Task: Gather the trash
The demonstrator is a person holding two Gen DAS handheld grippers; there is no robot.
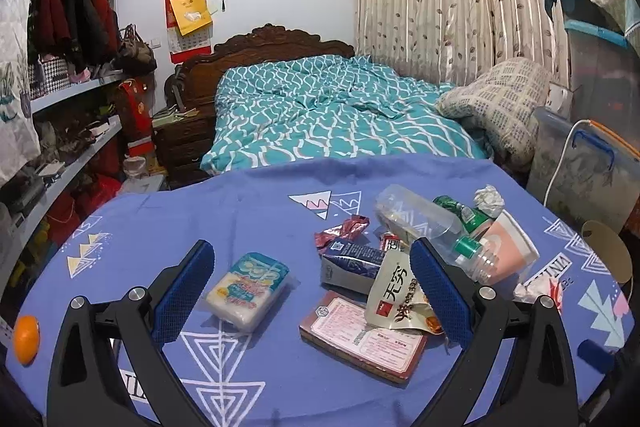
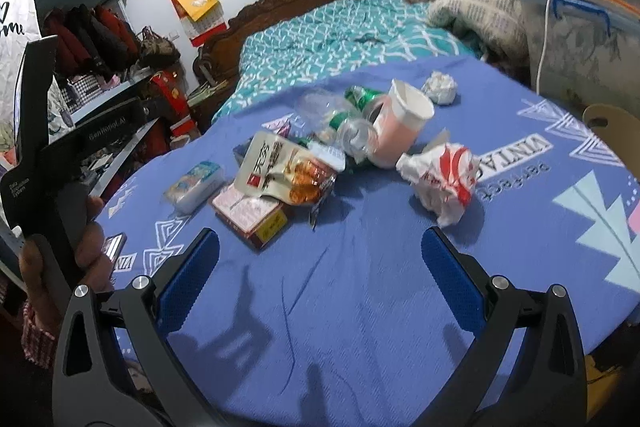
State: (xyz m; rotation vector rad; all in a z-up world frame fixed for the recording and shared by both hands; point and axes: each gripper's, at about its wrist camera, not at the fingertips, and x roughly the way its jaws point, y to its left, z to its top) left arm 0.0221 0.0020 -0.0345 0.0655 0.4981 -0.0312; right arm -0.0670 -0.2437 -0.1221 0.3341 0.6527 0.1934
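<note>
Both the left gripper point(image 1: 312, 283) and right gripper point(image 2: 320, 267) hover with jaws released over the worktop point(image 2: 360, 327); trash pile point(image 2: 320, 147) lies mid-worktop.

Bare tablecloth point(image 2: 360, 287) ahead — trash pile point(image 2: 320, 155) crowds beyond.

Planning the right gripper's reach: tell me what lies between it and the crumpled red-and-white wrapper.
Only bare blue tablecloth, per the right wrist view, separates the right gripper from the wrapper.
</note>
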